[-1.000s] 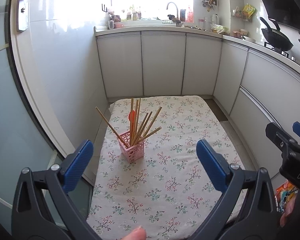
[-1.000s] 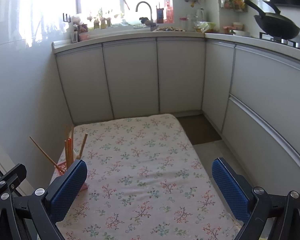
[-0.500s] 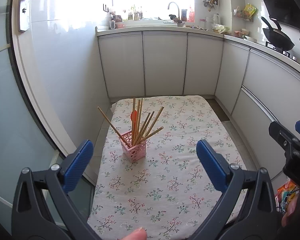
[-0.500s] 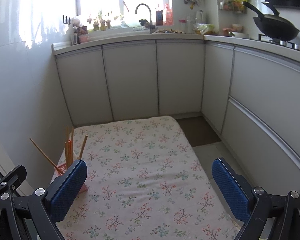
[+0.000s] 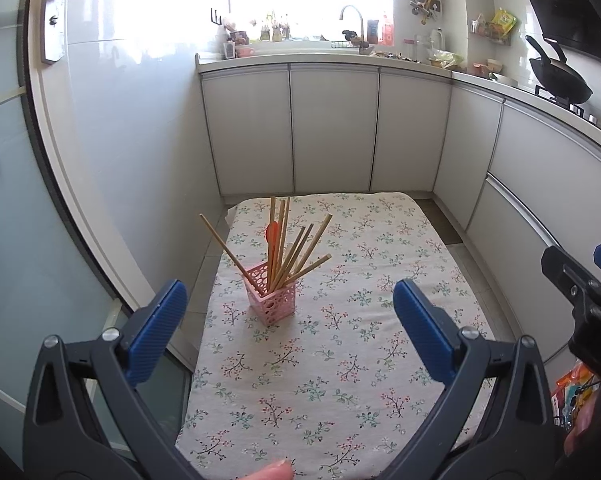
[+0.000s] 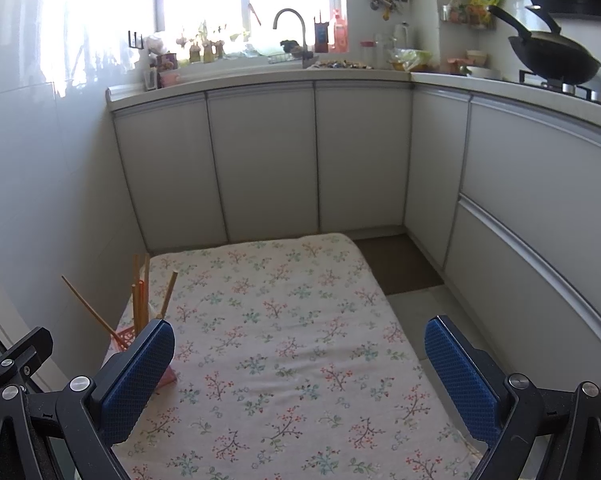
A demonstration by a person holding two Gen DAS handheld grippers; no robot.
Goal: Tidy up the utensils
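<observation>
A pink perforated holder (image 5: 270, 298) stands upright on the floral tablecloth (image 5: 340, 344), near its left edge. Several wooden chopsticks (image 5: 296, 250) and an orange spoon (image 5: 272, 234) stick out of it. My left gripper (image 5: 288, 334) hangs open above the near part of the table, with nothing between its blue pads (image 5: 158, 328). In the right wrist view the holder (image 6: 126, 338) shows partly behind the left pad (image 6: 136, 376). My right gripper (image 6: 300, 376) is open and empty above the cloth (image 6: 284, 344). The right gripper's tip also shows at the edge of the left wrist view.
White kitchen cabinets (image 5: 332, 128) wrap round the far and right sides of the table. A black wok (image 6: 552, 62) sits on the stove at the right. A glass door (image 5: 16, 208) stands close on the left. A fingertip (image 5: 270, 472) shows at the bottom edge.
Both grippers have drawn back and up a little from the table, so the holder looks smaller and farther. Both stay open and empty.
</observation>
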